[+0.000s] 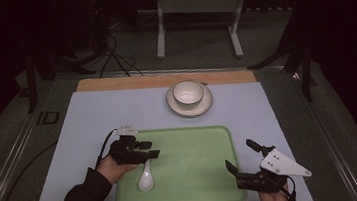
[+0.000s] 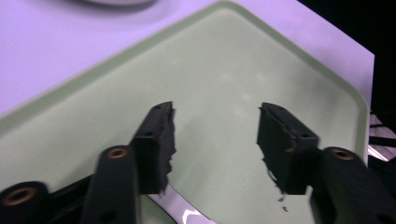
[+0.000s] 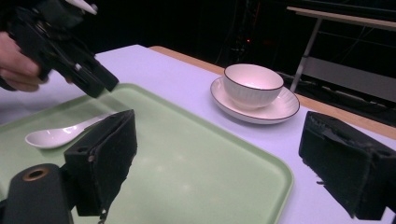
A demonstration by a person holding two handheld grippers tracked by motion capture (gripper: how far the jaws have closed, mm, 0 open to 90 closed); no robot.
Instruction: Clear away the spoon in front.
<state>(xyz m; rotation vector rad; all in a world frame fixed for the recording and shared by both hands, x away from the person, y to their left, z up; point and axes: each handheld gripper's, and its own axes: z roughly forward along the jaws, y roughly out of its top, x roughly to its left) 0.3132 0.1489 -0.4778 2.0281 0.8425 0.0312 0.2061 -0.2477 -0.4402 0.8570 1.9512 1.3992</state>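
The white spoon (image 1: 146,177) lies flat on the green tray (image 1: 200,178), near the tray's left edge, with its bowl toward the person and its handle pointing toward the tray's far side. Lying loose like this, it looks set down there for carrying with the tray. The left gripper (image 1: 147,150) hangs just above the spoon's handle, over the tray's left part, its jaws partly apart with nothing between them; in the left gripper view the handle end (image 2: 180,210) shows below the open jaws, so the spoon is not held. The right gripper (image 1: 240,157) rests at the tray's right edge, jaws wide and empty, probably waiting its turn. Beyond the tray's far edge, 1 white bowl (image 1: 188,92) sits upright on 1 saucer (image 1: 206,104), well apart from the spoon.
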